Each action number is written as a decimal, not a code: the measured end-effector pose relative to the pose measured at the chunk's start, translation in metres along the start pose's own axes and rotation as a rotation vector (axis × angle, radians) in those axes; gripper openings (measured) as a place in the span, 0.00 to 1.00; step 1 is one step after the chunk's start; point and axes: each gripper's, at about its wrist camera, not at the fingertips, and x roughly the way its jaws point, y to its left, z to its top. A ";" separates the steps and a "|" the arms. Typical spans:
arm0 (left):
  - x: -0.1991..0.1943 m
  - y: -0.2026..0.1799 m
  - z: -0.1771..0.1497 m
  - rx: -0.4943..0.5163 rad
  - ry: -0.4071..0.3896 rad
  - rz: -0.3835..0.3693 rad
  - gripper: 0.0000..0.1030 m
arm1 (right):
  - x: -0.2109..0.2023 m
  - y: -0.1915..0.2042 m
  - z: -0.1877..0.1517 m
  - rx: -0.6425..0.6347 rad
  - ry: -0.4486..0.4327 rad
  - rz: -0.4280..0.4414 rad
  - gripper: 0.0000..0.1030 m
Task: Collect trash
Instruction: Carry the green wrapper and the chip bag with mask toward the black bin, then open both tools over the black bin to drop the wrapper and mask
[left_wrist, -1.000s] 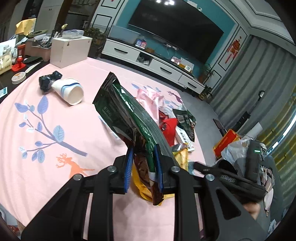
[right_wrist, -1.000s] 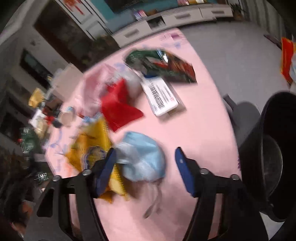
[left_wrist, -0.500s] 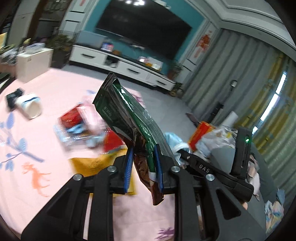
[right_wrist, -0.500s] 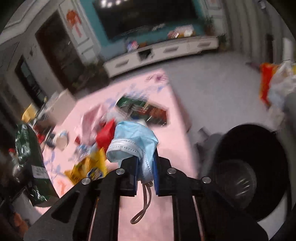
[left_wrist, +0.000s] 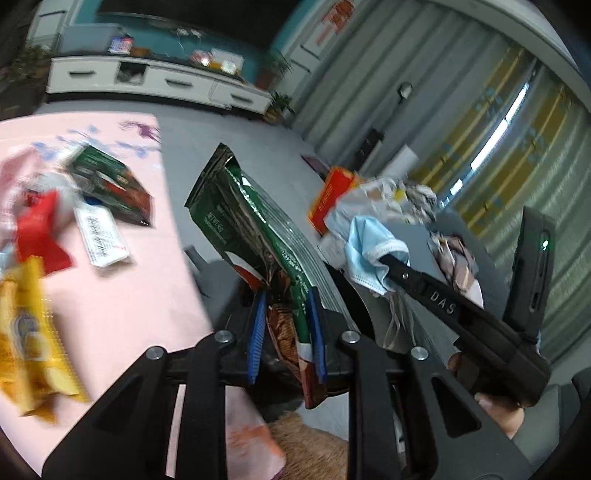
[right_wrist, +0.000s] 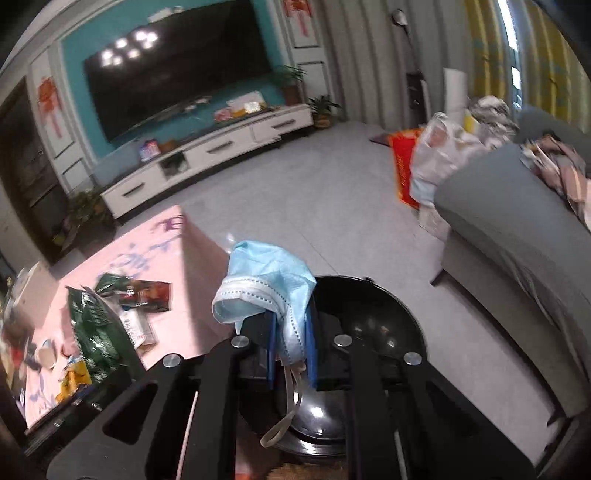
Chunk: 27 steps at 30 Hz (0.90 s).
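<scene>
**Inspector:** Two items in hand, then? Confirm what each tool has.

**Operator:** Confirmed. My left gripper (left_wrist: 286, 332) is pinched on a green snack bag (left_wrist: 251, 229), which stands up out of the jaws at the centre of the left wrist view. My right gripper (right_wrist: 291, 350) is clamped on a blue face mask (right_wrist: 266, 280); its jaws have just been closing, and the mask sits between the pads with an ear loop dangling below.

**Inspector:** Where is the receptacle?

**Operator:** The black trash bin (right_wrist: 388, 310) lies directly beneath the mask, lower centre of the right wrist view, mouth open. Neither item is in it yet.

**Inspector:** What remains on the surface?

**Operator:** Plenty. On the pink tablecloth (left_wrist: 122, 295), left side of the left wrist view, I count a yellow packet (left_wrist: 26, 332), a red wrapper (left_wrist: 40, 236), a white sachet (left_wrist: 101, 240) and a dark green-and-red bag (left_wrist: 110, 188). Blur hides the far-left pieces.

**Inspector:** Your assessment of progress?

**Operator:** Early to middle, in my judgement. This load needs dropping, then several more trips follow.
</scene>
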 end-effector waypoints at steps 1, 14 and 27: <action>0.012 -0.004 -0.001 0.007 0.022 -0.006 0.22 | 0.003 -0.007 0.000 0.009 0.003 -0.022 0.14; 0.083 -0.028 -0.014 0.057 0.144 -0.029 0.64 | 0.024 -0.041 -0.007 0.059 0.088 -0.136 0.31; -0.025 0.005 0.010 0.051 -0.078 0.127 0.97 | 0.007 -0.010 -0.002 0.018 0.024 -0.034 0.88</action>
